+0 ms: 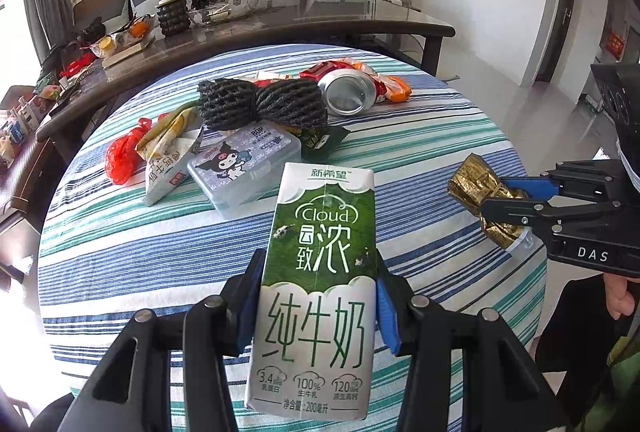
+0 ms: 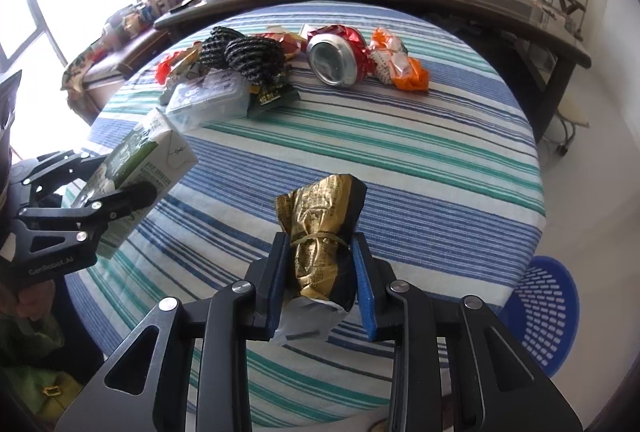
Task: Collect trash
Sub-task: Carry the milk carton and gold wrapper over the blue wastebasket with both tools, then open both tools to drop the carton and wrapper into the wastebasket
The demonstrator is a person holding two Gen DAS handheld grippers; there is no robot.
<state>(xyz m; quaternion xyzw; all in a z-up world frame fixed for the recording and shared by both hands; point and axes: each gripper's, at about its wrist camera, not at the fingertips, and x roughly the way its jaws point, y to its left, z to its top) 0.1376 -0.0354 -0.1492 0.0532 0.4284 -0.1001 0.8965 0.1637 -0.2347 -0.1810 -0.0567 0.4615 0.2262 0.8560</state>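
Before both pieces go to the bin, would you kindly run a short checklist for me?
1. Left gripper clamps the milk carton: ok.
2. Right gripper clamps the gold wrapper: ok.
3. Both items lifted off the striped tablecloth: cannot tell.
4. Blue basket in view beside the table: ok.
5. Basket has room: cannot tell.
6. Table cleared: not ok, the can remains.
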